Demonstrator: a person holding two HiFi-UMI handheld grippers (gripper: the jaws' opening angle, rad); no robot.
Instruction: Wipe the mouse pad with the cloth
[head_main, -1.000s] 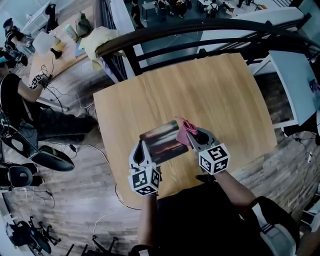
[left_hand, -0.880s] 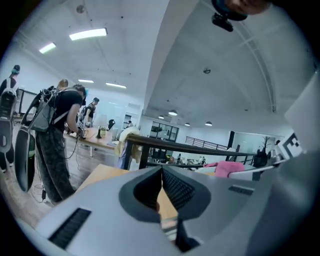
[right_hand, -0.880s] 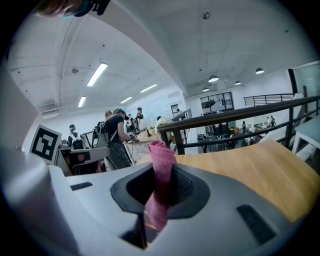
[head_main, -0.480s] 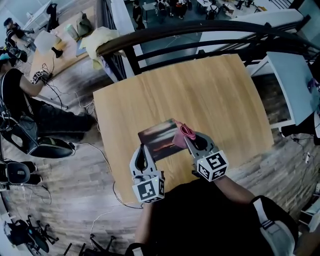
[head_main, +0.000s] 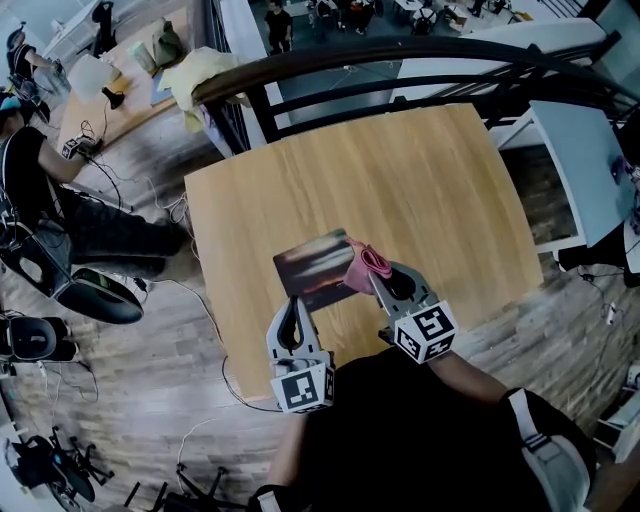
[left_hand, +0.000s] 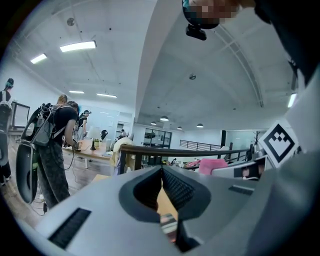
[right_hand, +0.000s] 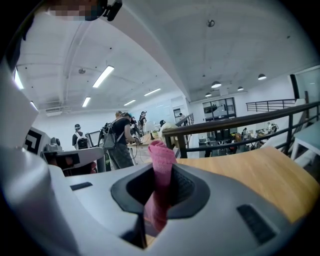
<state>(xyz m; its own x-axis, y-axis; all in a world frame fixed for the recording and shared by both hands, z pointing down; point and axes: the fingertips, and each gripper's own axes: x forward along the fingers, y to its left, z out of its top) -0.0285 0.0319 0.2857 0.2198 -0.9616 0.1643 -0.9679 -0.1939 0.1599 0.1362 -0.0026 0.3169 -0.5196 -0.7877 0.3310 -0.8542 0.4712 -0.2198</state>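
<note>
The mouse pad (head_main: 312, 266), dark with a reddish picture, lies flat near the front of the wooden table (head_main: 420, 180). A pink cloth (head_main: 364, 264) rests against the pad's right edge, and my right gripper (head_main: 378, 276) is shut on it. In the right gripper view the cloth (right_hand: 161, 152) stands up folded between the jaws of the right gripper (right_hand: 163, 175). My left gripper (head_main: 293, 303) is shut with nothing in it, its tip at the pad's front edge. In the left gripper view the left gripper (left_hand: 161, 168) has its jaws together, and the cloth (left_hand: 212, 164) shows to the right.
A dark railing (head_main: 400, 62) runs behind the table's far edge. A white table (head_main: 590, 165) stands to the right. On the lower floor at the left are desks, chairs (head_main: 90, 290), cables and a seated person (head_main: 30, 170). The table's front edge lies just under both grippers.
My left gripper has drawn back a little toward me and to the right, from the pad's left front corner. The right gripper keeps the cloth at the pad's right edge.
</note>
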